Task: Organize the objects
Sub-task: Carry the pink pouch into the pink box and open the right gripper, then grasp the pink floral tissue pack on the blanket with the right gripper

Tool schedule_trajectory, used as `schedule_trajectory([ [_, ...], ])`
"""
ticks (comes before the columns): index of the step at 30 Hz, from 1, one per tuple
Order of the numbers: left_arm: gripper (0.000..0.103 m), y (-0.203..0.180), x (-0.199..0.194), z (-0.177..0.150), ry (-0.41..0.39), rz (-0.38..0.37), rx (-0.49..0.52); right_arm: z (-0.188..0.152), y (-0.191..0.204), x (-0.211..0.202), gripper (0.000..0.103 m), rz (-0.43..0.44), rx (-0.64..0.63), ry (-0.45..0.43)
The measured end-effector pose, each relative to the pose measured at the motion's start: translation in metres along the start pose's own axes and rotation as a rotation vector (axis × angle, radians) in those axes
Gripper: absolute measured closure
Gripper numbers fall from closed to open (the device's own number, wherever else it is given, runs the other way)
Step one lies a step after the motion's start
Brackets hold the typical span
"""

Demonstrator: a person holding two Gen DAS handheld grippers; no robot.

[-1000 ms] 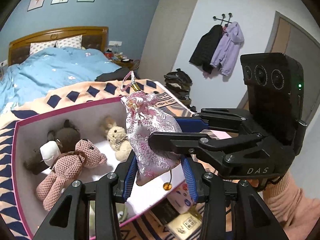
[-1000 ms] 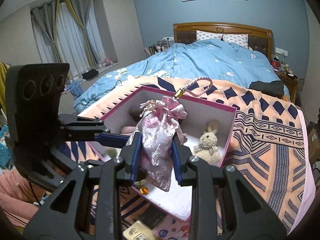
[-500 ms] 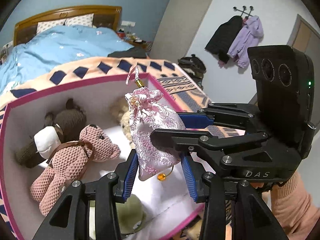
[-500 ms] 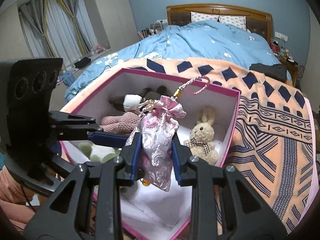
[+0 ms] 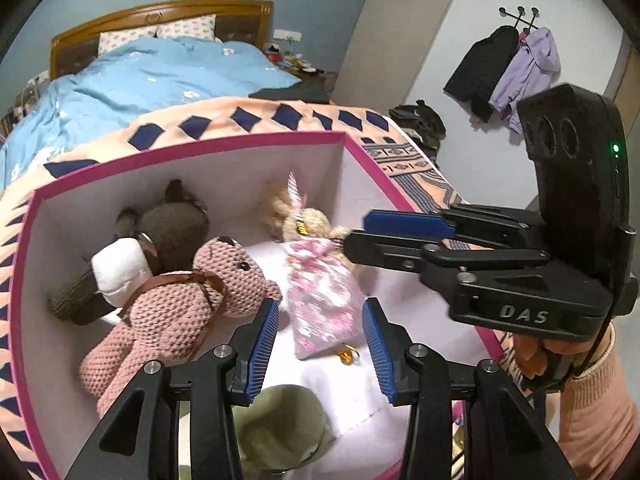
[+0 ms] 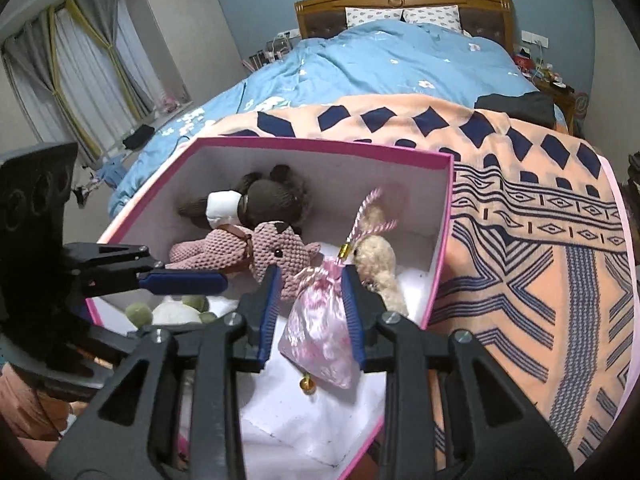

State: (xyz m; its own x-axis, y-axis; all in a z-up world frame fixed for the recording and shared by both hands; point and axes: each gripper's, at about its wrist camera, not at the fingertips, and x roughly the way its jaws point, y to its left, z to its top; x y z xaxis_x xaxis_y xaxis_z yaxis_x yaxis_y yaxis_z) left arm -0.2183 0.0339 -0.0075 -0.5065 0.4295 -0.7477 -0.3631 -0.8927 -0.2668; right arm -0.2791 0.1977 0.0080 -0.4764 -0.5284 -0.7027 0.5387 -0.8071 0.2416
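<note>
Left tongs [image 5: 318,346]: spread wide, blue pads clear of the pink brocade pouch [image 5: 322,300] on both sides, nothing gripped. Right tongs [image 6: 310,312]: also parted, pads flanking the pouch [image 6: 322,332]; contact with the right pad cannot be confirmed. Both pairs aimed down into the pink-rimmed box [image 5: 188,150], approaching from opposite sides, right unit crossing the left wrist view horizontally. Gloved hand [image 5: 538,360] behind the right unit, partly hidden by the housing.

Pouch: blurred in the left view, inside the box, over the white floor near its middle; resting or airborne cannot be told. Gold bead [image 6: 307,384] at its lower end, tasselled cord [image 6: 370,216] standing up from its neck.

Green-and-white plush [image 6: 172,310]: mostly concealed beneath the tongs, form unclear. Pink knitted bear [image 5: 168,312] lying left of the pouch, muzzle just beside it. Brown plush [image 5: 160,236] behind the bear, partly covered. Cream rabbit [image 6: 378,268] beyond the pouch, face obscured.

Box resting on a patterned orange blanket [image 6: 540,208] on the bed; blue duvet [image 6: 400,60] farther back.
</note>
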Motion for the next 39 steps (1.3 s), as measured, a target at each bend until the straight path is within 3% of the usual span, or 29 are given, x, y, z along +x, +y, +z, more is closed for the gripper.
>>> schedule_trajectory([
  [9,0.037,-0.02,-0.044,-0.019,-0.149,0.008,0.06,-0.019,0.013,-0.046,0.07,0.047,-0.017,-0.096],
  [12,0.035,-0.031,-0.063,-0.03,-0.2,-0.019,0.093,-0.029,0.023,-0.073,0.062,0.083,-0.04,-0.145],
  [14,0.023,-0.041,-0.076,-0.04,-0.232,-0.045,0.116,-0.038,0.03,-0.091,0.058,0.101,-0.058,-0.178],
  [20,0.02,-0.069,-0.104,-0.069,-0.299,-0.104,0.18,-0.074,0.042,-0.123,0.05,0.134,-0.063,-0.213],
  [25,0.02,-0.085,-0.1,-0.092,-0.286,-0.087,0.22,-0.111,0.038,-0.129,0.049,0.126,-0.021,-0.194],
  [32,0.02,-0.097,-0.064,-0.118,-0.187,-0.093,0.203,-0.162,0.013,-0.107,0.048,0.109,0.13,-0.133],
  [39,0.021,-0.113,-0.035,-0.128,-0.113,-0.076,0.222,-0.186,-0.01,-0.097,0.048,0.131,0.256,-0.116],
])
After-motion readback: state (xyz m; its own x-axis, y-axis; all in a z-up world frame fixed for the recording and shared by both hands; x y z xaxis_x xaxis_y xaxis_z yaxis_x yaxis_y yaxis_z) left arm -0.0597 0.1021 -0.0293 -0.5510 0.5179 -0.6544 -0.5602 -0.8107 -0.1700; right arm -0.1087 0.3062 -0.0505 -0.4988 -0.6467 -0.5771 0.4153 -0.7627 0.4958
